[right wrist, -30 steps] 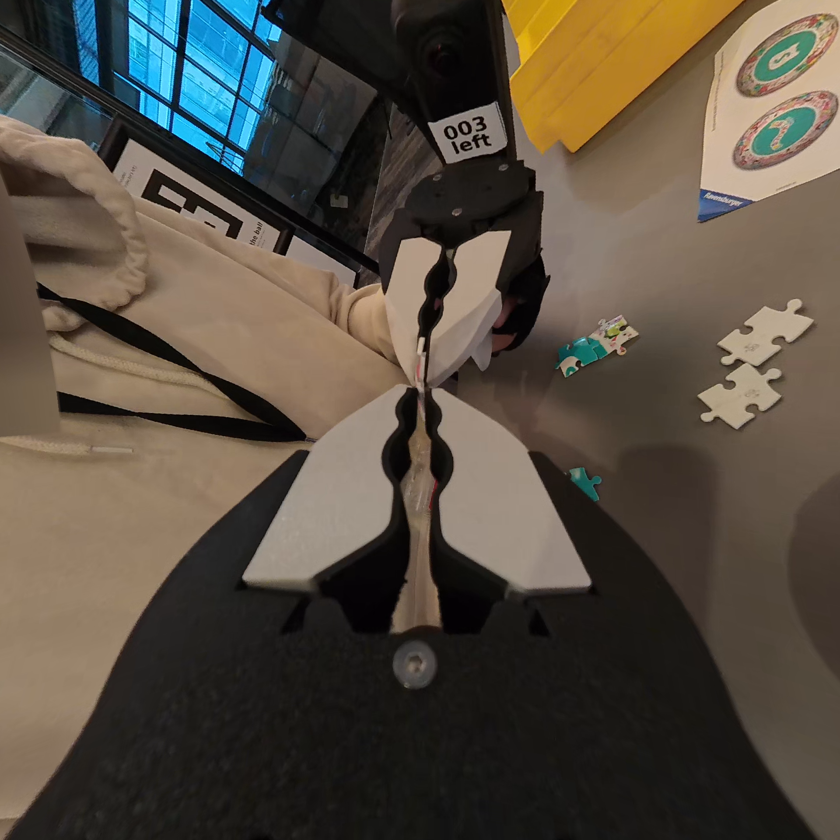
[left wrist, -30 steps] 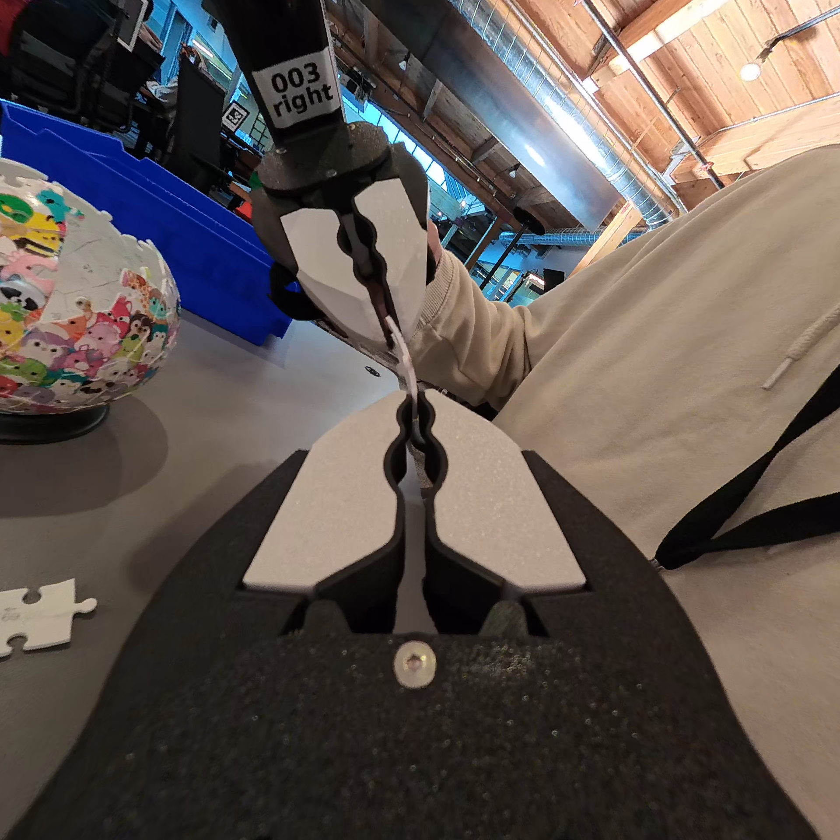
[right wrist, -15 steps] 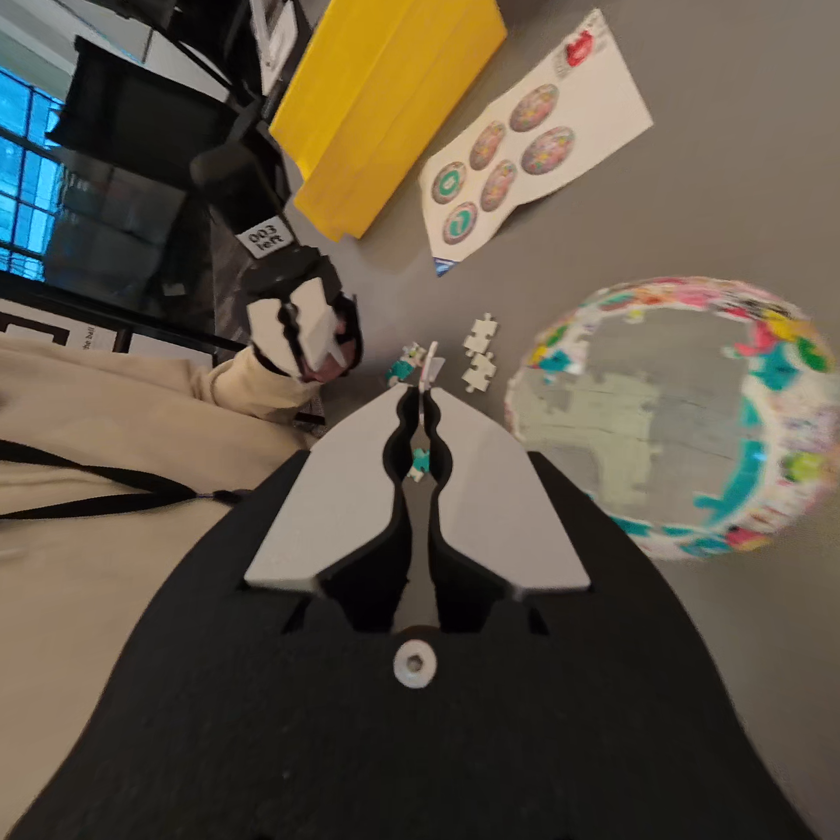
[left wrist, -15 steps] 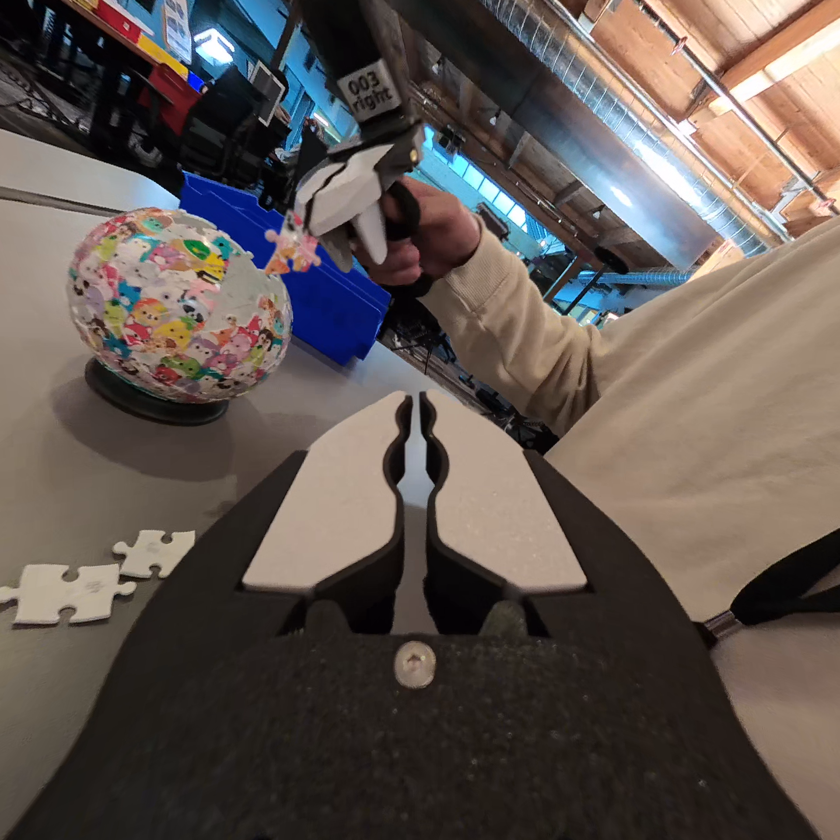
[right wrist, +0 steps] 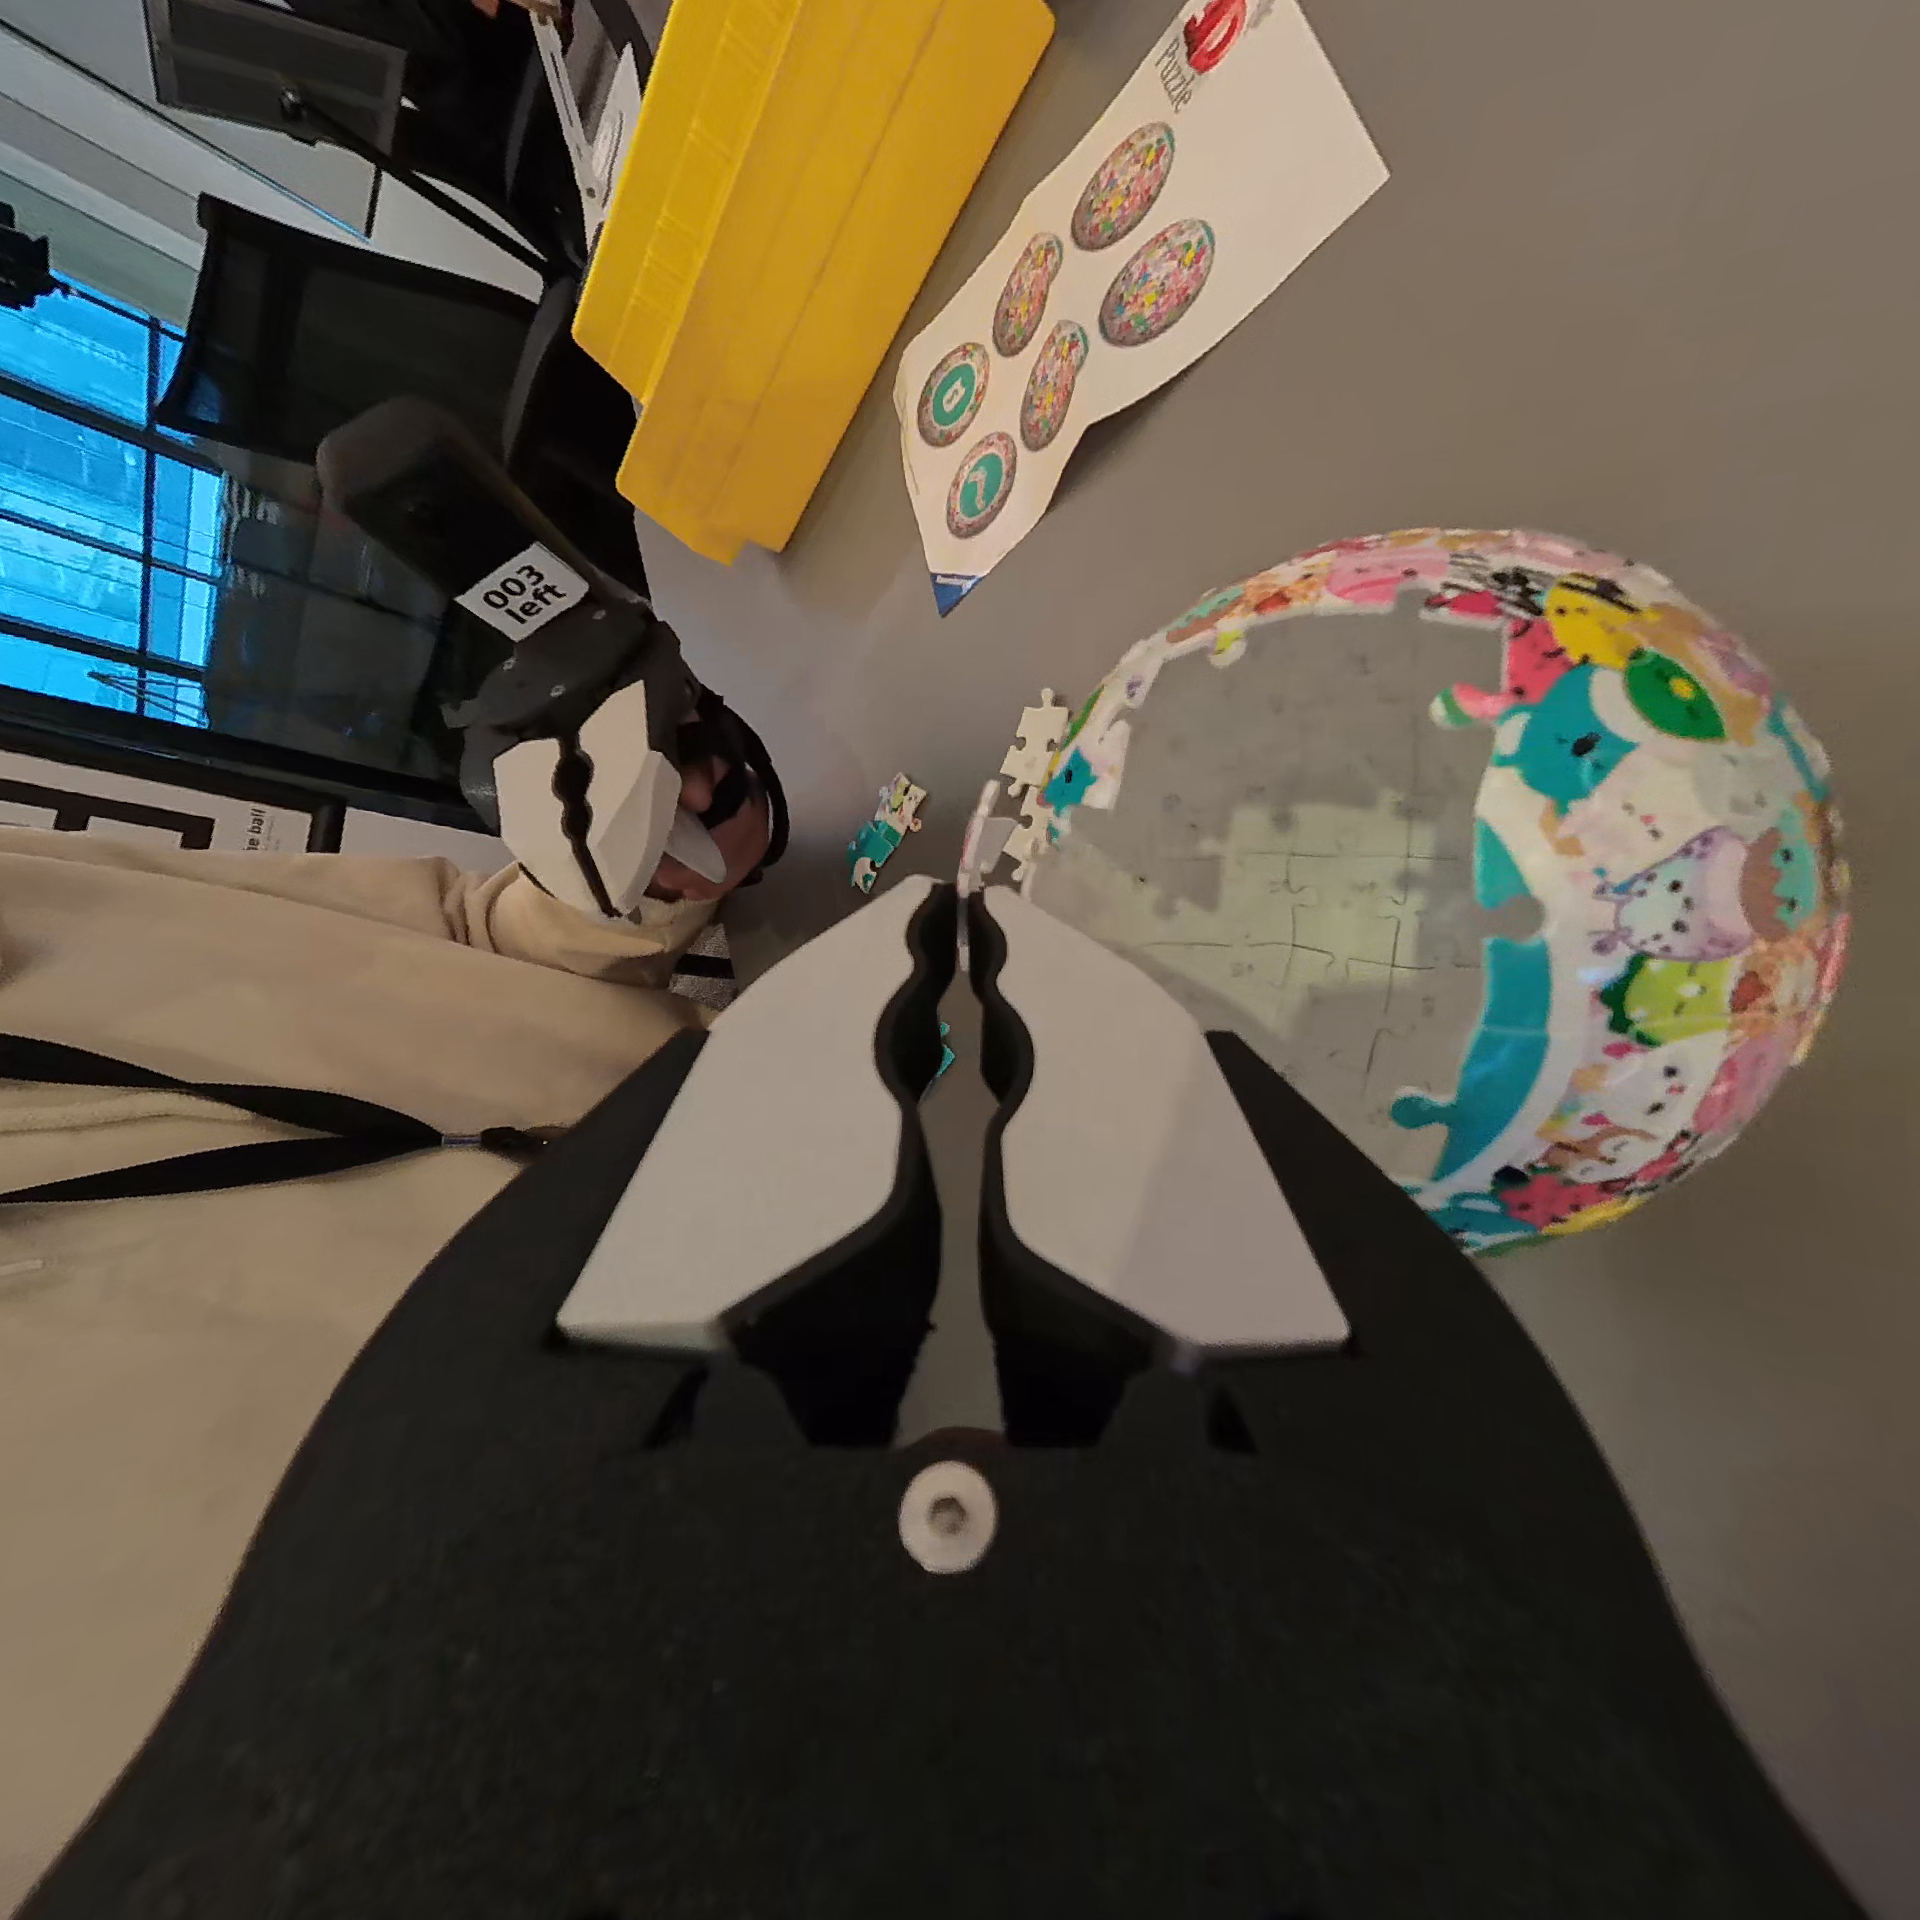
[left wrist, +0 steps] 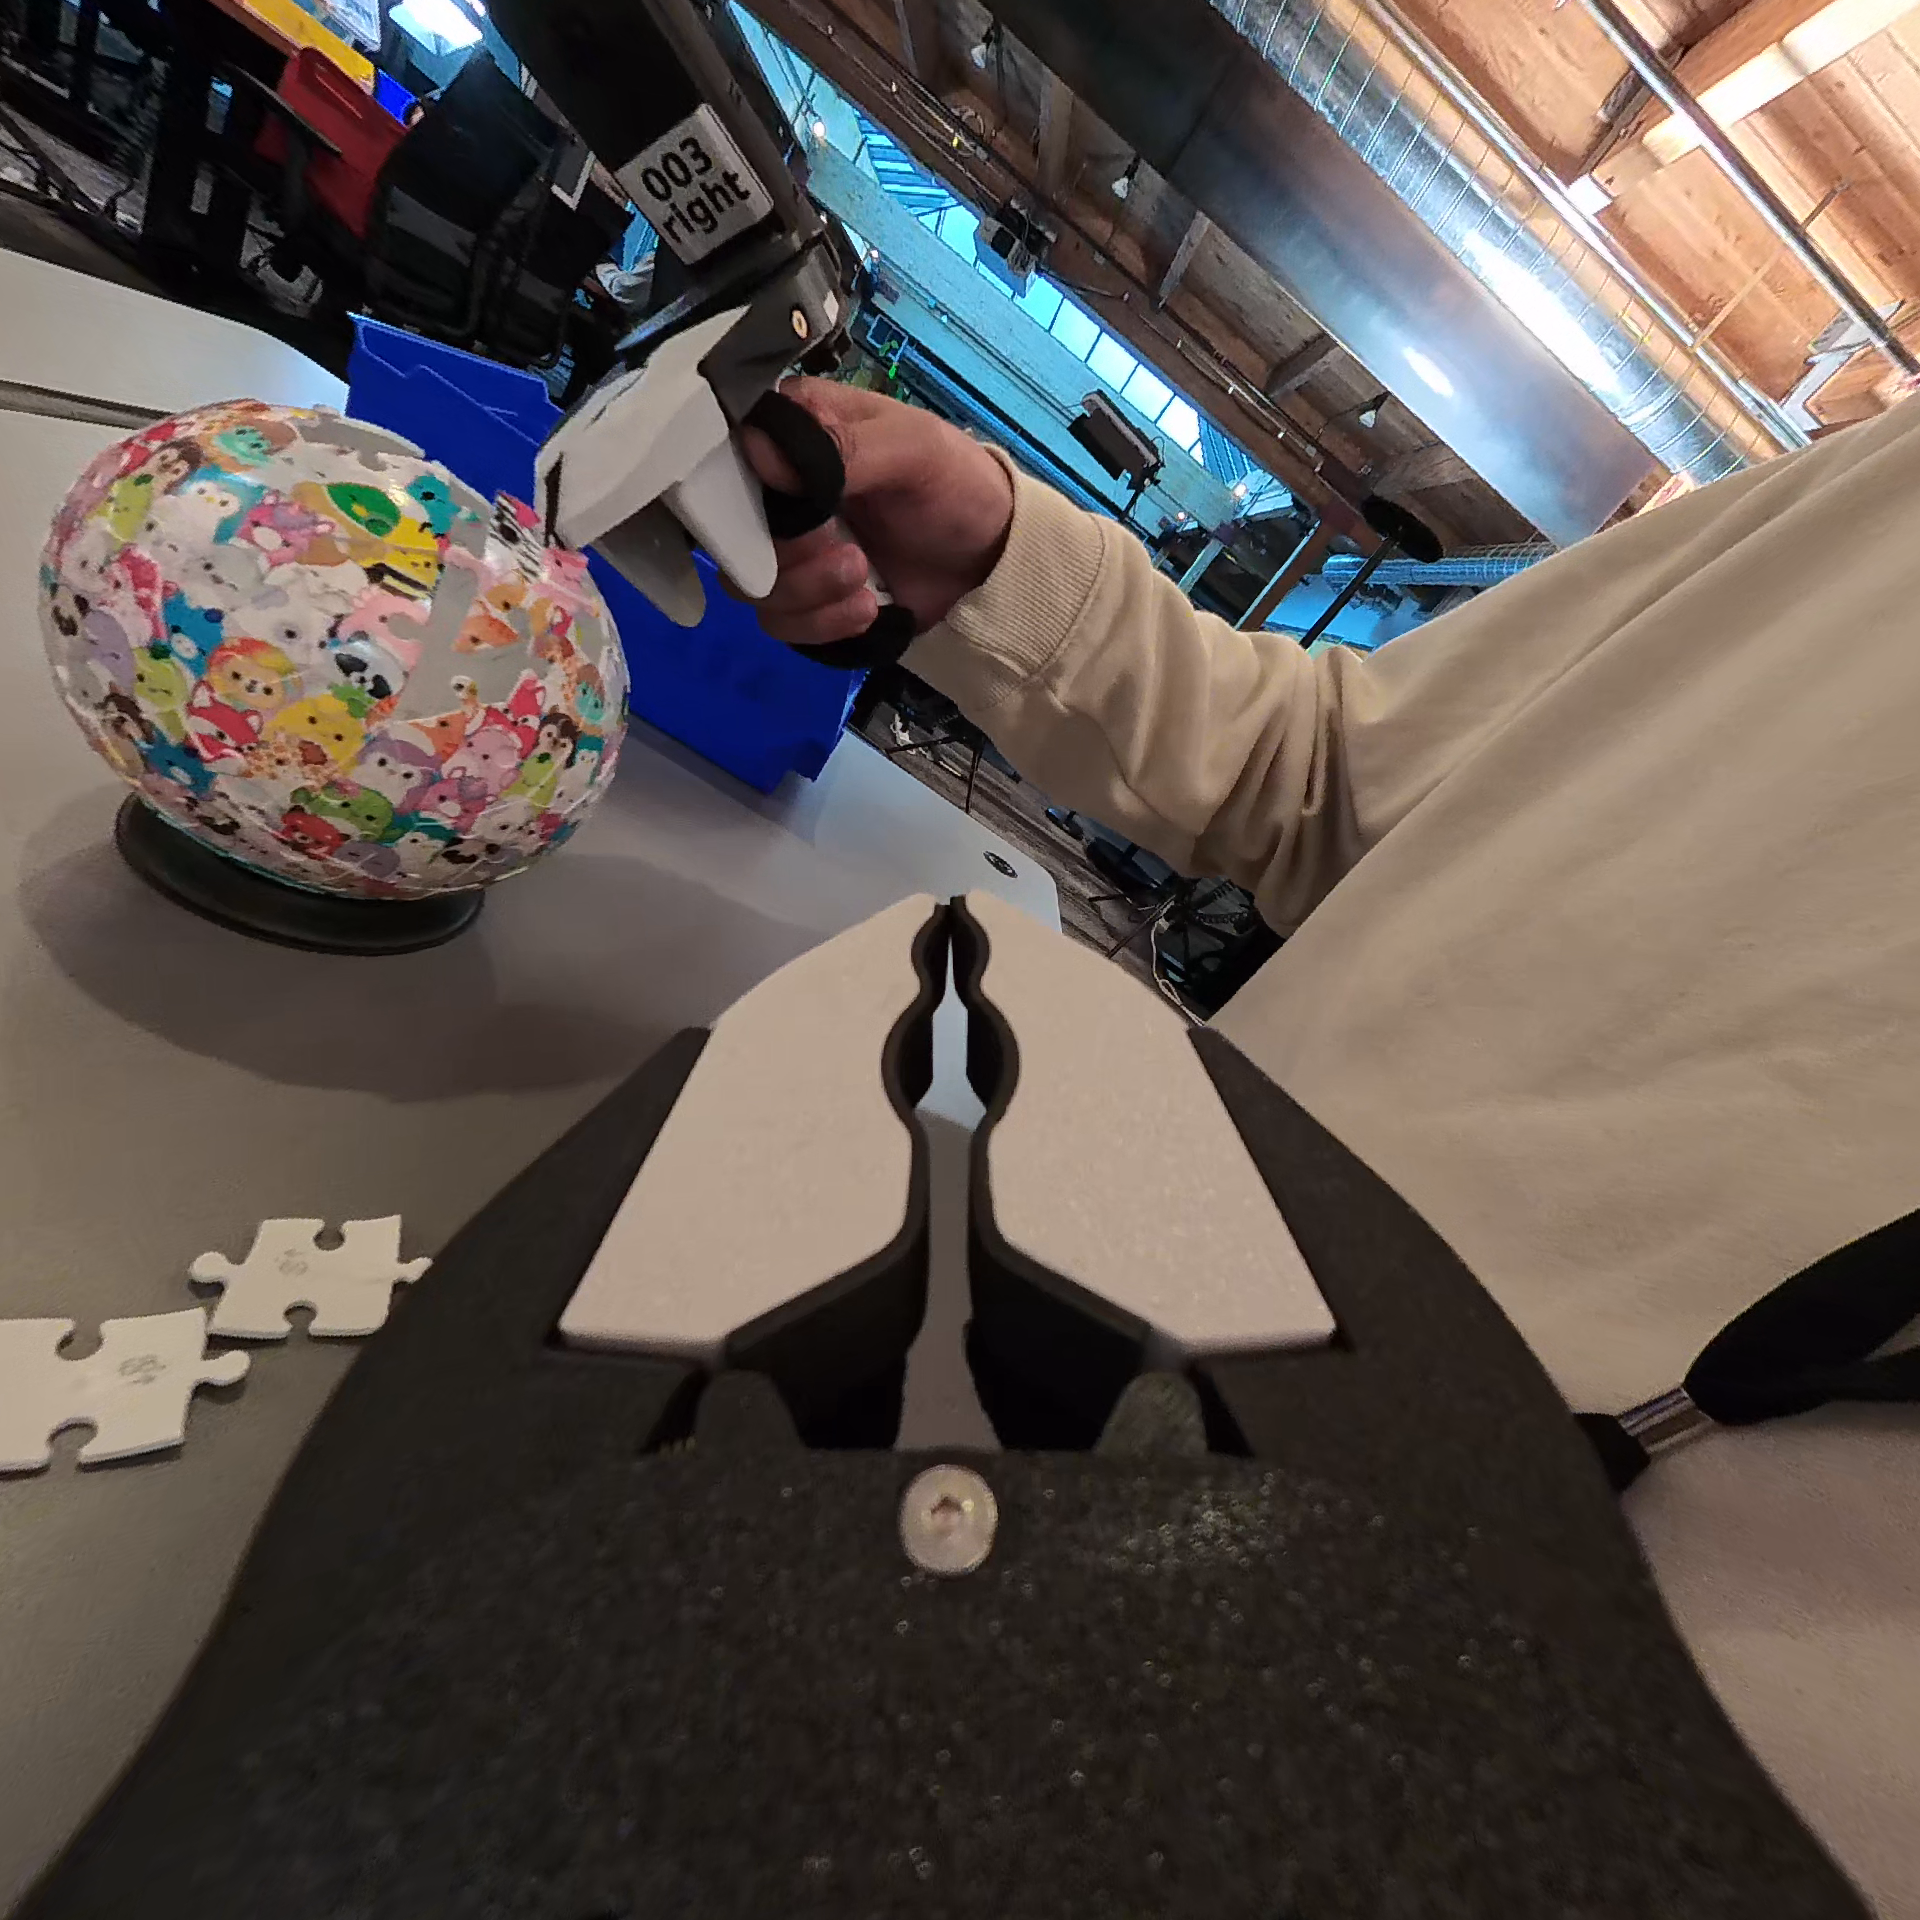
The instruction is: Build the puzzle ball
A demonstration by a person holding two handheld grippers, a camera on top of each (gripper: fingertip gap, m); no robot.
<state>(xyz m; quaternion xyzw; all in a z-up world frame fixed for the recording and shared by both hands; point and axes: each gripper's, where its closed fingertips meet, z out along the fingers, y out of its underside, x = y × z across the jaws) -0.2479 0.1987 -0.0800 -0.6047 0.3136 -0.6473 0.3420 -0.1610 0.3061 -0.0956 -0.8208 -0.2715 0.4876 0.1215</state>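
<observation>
Your right gripper (left wrist: 551, 520) hangs tilted down over the upper right shoulder of the puzzle ball (left wrist: 322, 655), its white fingers (left wrist: 665, 457) pointing at the ball's surface. Your right hand (left wrist: 883, 530) wraps the black handle from behind, wrist bent, the cream sleeve (left wrist: 1195, 717) running back toward your chest. The jaws are clenched on a thin puzzle piece (right wrist: 968, 894); in the right wrist view you see it edge-on at the tips, just beside the rim of the ball's unfinished opening (right wrist: 1299, 883), where the grey inside of the shell shows. Whether the piece touches that rim, you cannot tell.

The ball sits on a dark round stand (left wrist: 291, 904) on the grey worktop (left wrist: 312, 1091), with a blue bin (left wrist: 717, 665) behind it.

Your left gripper (left wrist: 951, 914) is held low and level near your body, well apart from the ball, its jaws drawn nearly together with nothing between them. In the right wrist view it points downward, close to your sleeve.

Two white face-down pieces (left wrist: 301, 1273) lie touching each other on the worktop at the left of the left gripper. A few teal pieces (right wrist: 883, 831) lie between the left gripper and the ball. A yellow bin (right wrist: 790, 239) and a printed sheet (right wrist: 1122, 301) lie farther off
</observation>
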